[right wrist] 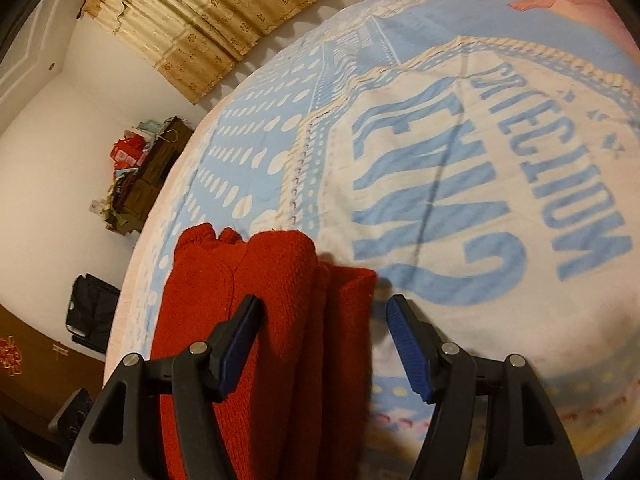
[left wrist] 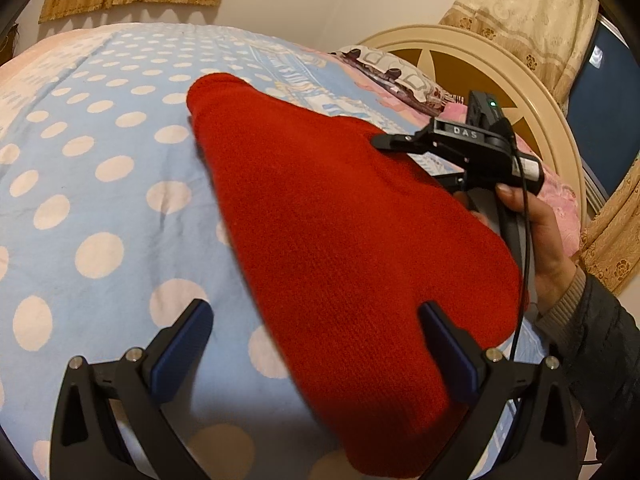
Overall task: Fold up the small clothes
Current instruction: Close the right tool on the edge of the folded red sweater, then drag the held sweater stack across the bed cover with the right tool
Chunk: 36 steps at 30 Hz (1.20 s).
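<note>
a red knit garment is seen lying on the bed, spread over a light blue bedsheet with white polka dots. from the left wrist view it looks like a long, folded wedge running from the far middle of the bed down toward the camera, with its near end blurred.

the left gripper is held wide apart, nothing pinched between the blue pads; its right-hand finger sits over the edge of the red knit and the other finger is over bare sheet.

the right gripper can be spotted in the left view too, its tip at the right edge of the garment, gripped by a hand in a dark sleeve. in the right wrist view, the same right gripper is spread open, with folds of the red garment bunched between and beside its fingers but not clamped.

a printed panel with big blue lettering is seen on the sheet just beside the garment. a round cream headboard, a patterned pillow and beige curtains are in the background.
</note>
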Available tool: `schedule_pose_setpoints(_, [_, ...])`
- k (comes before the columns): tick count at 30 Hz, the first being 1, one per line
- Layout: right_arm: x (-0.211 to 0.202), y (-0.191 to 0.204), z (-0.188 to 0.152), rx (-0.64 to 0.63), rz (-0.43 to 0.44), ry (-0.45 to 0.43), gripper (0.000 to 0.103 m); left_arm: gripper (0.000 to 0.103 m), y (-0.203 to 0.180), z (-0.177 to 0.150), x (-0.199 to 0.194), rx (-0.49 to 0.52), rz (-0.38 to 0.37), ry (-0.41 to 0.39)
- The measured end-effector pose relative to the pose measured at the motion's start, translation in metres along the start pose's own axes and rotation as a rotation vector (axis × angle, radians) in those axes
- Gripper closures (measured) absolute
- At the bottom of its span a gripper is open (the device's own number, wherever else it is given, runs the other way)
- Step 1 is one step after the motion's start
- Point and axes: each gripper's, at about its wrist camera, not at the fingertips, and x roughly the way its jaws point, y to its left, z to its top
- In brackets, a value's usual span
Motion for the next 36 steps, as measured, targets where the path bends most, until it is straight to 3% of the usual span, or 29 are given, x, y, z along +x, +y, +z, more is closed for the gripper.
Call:
schedule_pose_setpoints(6, [0.006,-0.002,0.001,0.002,0.027,-0.004,0.038,0.000,-0.004,0.001,0.002,0.008,0.011,0.006])
schedule_pose_setpoints(10, [0.008,0.001,-0.001,-0.012,0.049,-0.008,0.060,0.000,-0.003,0.002,0.004,0.008,0.013,0.008])
schedule_pose_setpoints(19, [0.016,0.006,-0.002,-0.040,0.034,-0.016,0.061,0.000,-0.006,0.007,0.009,-0.001,0.024,0.009])
schedule_pose_setpoints(28, [0.011,0.019,-0.007,-0.083,-0.002,-0.044,0.074,0.000,-0.005,0.011,0.010,0.010,0.015,0.018])
schedule_pose_setpoints(30, [0.008,0.021,-0.008,-0.087,-0.010,-0.055,0.075,0.002,-0.005,0.011,0.009,0.015,0.006,0.020])
schedule_pose_setpoints(32, [0.006,0.023,-0.009,-0.087,-0.017,-0.062,0.076,0.014,-0.006,0.011,0.008,0.022,-0.023,0.019])
schedule_pose_setpoints(36, [0.002,0.024,-0.011,-0.078,-0.031,-0.073,0.077,0.024,-0.007,0.010,0.008,0.027,-0.042,0.021])
